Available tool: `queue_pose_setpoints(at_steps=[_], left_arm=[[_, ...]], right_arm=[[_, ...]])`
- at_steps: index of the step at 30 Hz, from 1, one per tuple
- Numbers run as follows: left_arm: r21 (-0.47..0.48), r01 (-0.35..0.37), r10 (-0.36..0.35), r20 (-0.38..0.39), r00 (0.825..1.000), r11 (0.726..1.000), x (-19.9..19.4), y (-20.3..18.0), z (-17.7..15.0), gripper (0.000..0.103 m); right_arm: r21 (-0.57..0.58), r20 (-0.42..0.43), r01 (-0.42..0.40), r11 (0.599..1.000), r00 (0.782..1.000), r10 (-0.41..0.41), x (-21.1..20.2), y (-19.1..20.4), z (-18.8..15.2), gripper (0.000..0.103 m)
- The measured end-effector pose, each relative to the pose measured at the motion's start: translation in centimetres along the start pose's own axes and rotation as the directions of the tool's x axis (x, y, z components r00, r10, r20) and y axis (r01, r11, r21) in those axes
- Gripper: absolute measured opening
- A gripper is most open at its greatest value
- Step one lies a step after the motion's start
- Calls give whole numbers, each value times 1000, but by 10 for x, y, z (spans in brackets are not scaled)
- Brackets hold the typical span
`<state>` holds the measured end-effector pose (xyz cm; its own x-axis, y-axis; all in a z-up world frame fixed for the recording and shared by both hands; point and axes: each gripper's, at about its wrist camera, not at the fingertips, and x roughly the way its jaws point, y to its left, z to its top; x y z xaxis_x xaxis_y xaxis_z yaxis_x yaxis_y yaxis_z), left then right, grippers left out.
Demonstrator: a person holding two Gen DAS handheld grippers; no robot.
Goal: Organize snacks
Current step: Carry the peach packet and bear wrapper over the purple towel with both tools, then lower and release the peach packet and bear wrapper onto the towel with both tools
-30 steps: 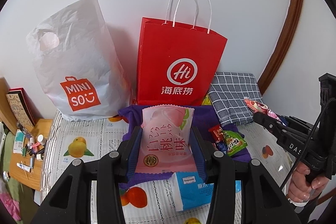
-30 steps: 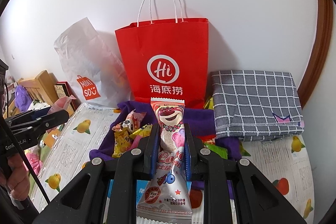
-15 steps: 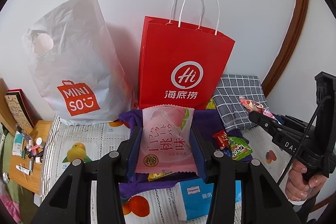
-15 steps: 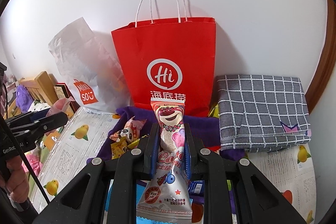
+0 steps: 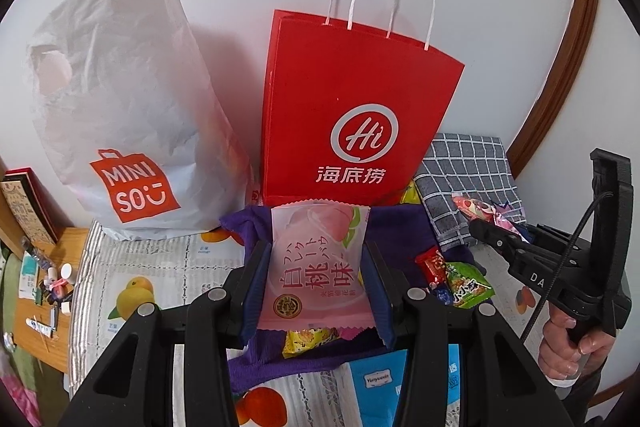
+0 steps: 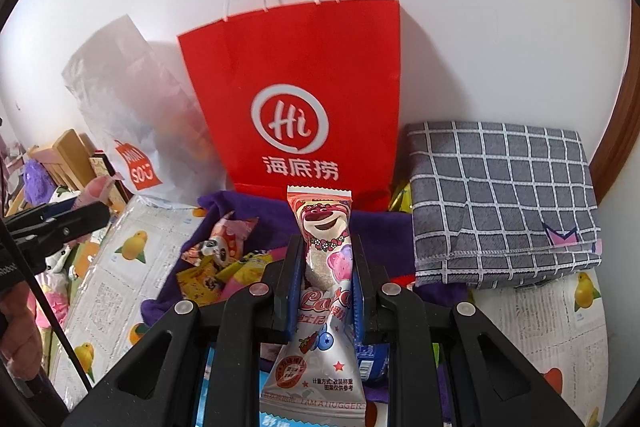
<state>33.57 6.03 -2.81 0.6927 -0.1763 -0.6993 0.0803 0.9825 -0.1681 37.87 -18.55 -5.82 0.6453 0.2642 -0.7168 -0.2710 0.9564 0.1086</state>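
Observation:
My left gripper is shut on a pink peach snack packet and holds it up in front of the red paper bag. My right gripper is shut on a pink bear snack packet, also raised before the red paper bag. Several loose snacks lie on a purple cloth below the bag. In the left wrist view the right gripper shows at the right with its packet. In the right wrist view the left gripper shows at the left.
A white Miniso plastic bag stands left of the red bag. A folded grey checked cloth lies to its right. A blue packet lies on the fruit-print cover. A wooden shelf with small items is at the far left.
Both grippers have risen and moved closer to the red bag with their packets still held. The bag looks larger in both views.

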Motion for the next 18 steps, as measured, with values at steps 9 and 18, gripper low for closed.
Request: queue_pose_setpoints(at_steps=[9, 18], left_arm=[[18, 27, -26, -73, 997, 999, 39, -8, 0, 43], [25, 44, -40, -142, 989, 999, 77, -15, -3, 43]], right_arm=[[-18, -74, 1, 1000, 997, -2, 34, -10, -7, 21], [-23, -177, 2, 1000, 984, -6, 69, -22, -17, 21]])
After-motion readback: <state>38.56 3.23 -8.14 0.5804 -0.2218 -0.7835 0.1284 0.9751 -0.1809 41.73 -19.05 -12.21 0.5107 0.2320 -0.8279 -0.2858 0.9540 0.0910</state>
